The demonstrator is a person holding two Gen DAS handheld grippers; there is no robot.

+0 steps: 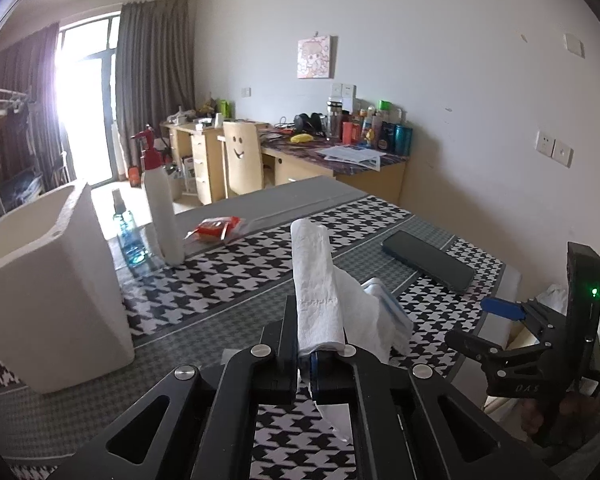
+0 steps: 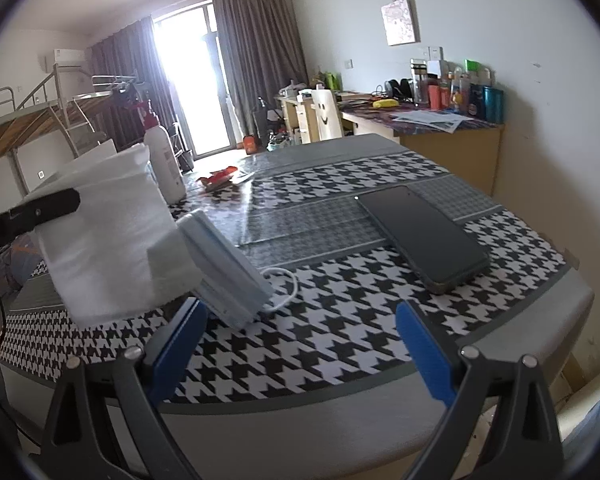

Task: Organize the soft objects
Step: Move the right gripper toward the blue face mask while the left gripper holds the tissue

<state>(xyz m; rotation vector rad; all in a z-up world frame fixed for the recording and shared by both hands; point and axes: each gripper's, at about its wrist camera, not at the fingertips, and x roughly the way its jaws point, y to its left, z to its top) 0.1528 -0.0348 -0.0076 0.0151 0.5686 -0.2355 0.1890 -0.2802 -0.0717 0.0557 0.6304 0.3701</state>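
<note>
So up close, we've got the left gripper (image 1: pixel 306 354) clamped on a white tissue (image 1: pixel 320 284), jaws pinched tight on its lower edge, and it's lifted clear of the table (image 1: pixel 228 316) with the loose end flopping upward. Our right gripper (image 2: pixel 300 344) hovers at the table's near edge with its blue jaws wide apart and nothing in them.

Just past the tissue there's a light blue face mask (image 2: pixel 224 268) lying flat on the houndstooth cloth, ear loop trailing out beside it. Nobody's touched that one yet, looks like. A phone (image 2: pixel 424 236) sits off to the right, not our problem.

Further left is the white bin (image 1: pixel 48 280), which we're guessing is where soft stuff goes. We can't see down into it. Behind it stand a lotion bottle (image 1: pixel 162 208), a small blue spray bottle (image 1: pixel 128 232) and a red packet (image 1: pixel 216 228).

So we'd call it early-to-midway: tissue in hand but not dropped, mask left.
</note>
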